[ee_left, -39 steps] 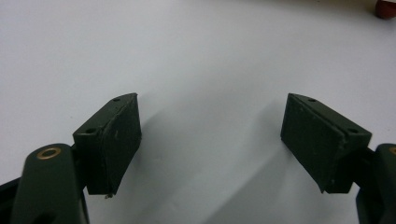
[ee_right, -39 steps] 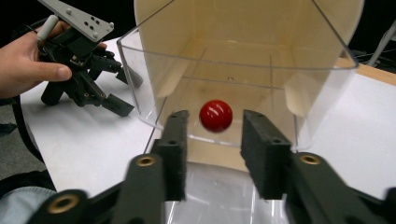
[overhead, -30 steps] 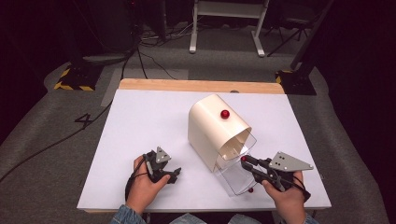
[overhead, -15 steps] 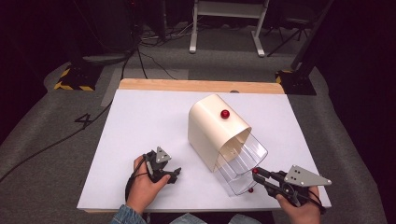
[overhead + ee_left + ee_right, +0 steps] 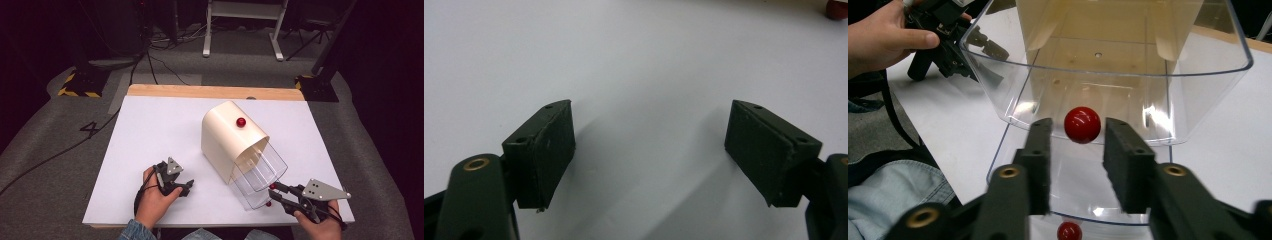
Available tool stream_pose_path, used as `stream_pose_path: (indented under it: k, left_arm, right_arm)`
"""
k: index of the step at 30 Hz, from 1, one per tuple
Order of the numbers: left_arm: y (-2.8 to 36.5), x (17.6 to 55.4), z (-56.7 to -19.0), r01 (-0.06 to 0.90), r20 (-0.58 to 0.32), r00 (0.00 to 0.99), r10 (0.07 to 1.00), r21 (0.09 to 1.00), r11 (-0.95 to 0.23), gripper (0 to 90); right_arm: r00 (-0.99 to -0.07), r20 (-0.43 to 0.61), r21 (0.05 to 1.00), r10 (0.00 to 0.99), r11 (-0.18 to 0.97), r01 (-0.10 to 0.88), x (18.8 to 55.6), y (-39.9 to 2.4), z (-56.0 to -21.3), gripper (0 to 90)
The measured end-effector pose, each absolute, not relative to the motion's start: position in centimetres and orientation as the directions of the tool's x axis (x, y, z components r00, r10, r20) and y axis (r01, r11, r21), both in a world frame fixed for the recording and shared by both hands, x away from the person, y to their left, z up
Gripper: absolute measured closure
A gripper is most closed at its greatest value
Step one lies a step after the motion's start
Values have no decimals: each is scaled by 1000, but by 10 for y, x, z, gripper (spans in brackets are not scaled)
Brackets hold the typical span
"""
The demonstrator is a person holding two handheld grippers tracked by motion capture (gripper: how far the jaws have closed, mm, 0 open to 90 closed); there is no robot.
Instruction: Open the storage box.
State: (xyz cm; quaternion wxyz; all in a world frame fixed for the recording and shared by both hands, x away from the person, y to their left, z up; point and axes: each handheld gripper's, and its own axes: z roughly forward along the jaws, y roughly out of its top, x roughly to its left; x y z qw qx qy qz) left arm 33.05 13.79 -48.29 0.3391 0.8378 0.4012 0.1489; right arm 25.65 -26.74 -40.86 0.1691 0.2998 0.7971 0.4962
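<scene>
A cream box point(image 5: 225, 135) with a red knob point(image 5: 241, 121) on top lies on the white table point(image 5: 160, 130). Two clear drawers stick out of its near end. The lower drawer point(image 5: 248, 196) reaches farther out than the upper drawer point(image 5: 1108, 45). My right gripper point(image 5: 1078, 122) is at the upper drawer's front, and its jaws flank that drawer's red knob point(image 5: 1082, 124) with a narrow gap on each side. The lower drawer's red knob point(image 5: 1069, 231) sits below. My left gripper point(image 5: 186, 187) rests on the table left of the box, wide open with nothing between its pads point(image 5: 546, 150).
A wooden strip point(image 5: 215, 92) edges the table's far side. Cables and stand legs lie on the grey floor point(image 5: 165, 60) beyond. A blue denim sleeve point(image 5: 893, 200) is at the near edge. Bare table stretches left of the box.
My right gripper has moved toward the near edge with the knob between its jaws, and the upper drawer has slid farther out of the box. The left gripper has stayed put.
</scene>
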Motion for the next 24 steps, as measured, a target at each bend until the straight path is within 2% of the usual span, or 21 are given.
stream_pose_path:
  k: [4,13,18,24]
  left_arm:
    - [138,331,-483,572,-23,634,773,687,-448,204]
    - [141,329,-482,568,-20,634,773,690,-448,230]
    - [154,326,-479,575,10,614,789,679,-456,234]
    - [178,321,-476,588,11,585,811,683,-433,239]
  right_arm:
    - [-760,21,904,650,313,292,255,-273,-402,547]
    - [-733,4,913,680,297,279,261,-306,-385,493]
    - [-701,-7,904,713,304,300,279,-328,-384,453]
    - [-656,-9,880,755,318,353,304,-355,-392,347]
